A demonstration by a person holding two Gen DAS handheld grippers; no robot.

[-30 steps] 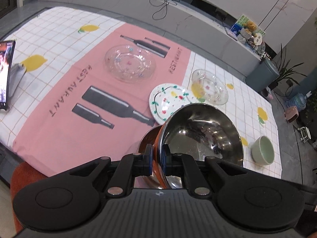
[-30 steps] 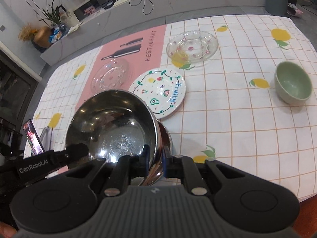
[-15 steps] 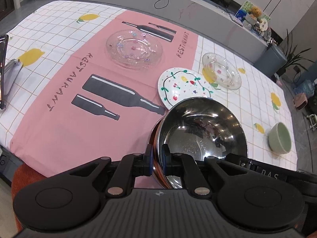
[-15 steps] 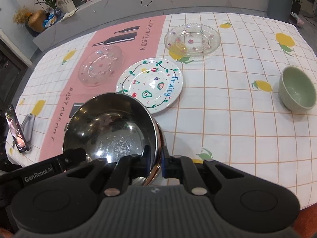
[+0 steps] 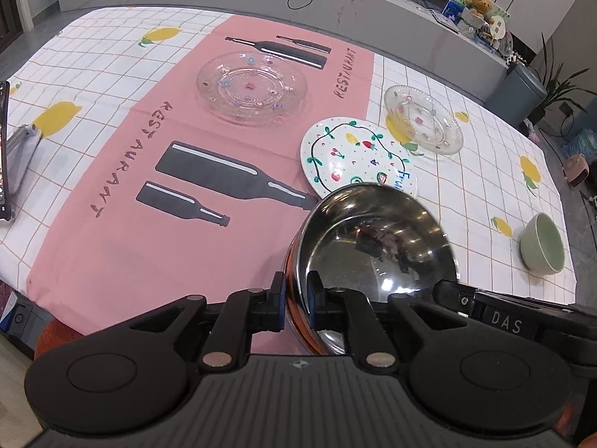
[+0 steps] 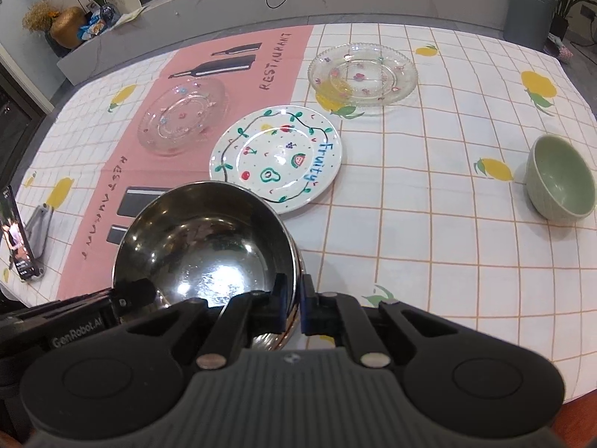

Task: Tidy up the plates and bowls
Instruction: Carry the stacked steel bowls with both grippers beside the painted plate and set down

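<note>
Steel bowl (image 5: 377, 246) between both grippers' fingers (image 5: 278, 298)

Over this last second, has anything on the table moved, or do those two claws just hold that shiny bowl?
Both claws carried the steel bowl lower toward the tablecloth. The left gripper and the right gripper stay clamped on opposite sides of its rim; the right one's jaws have just squeezed a little tighter. The plates and the green bowl lie where they were.

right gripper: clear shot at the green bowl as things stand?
Probably not yet: the right gripper is shut on the steel bowl rim. The tablecloth toward the green bowl is bare.
</note>
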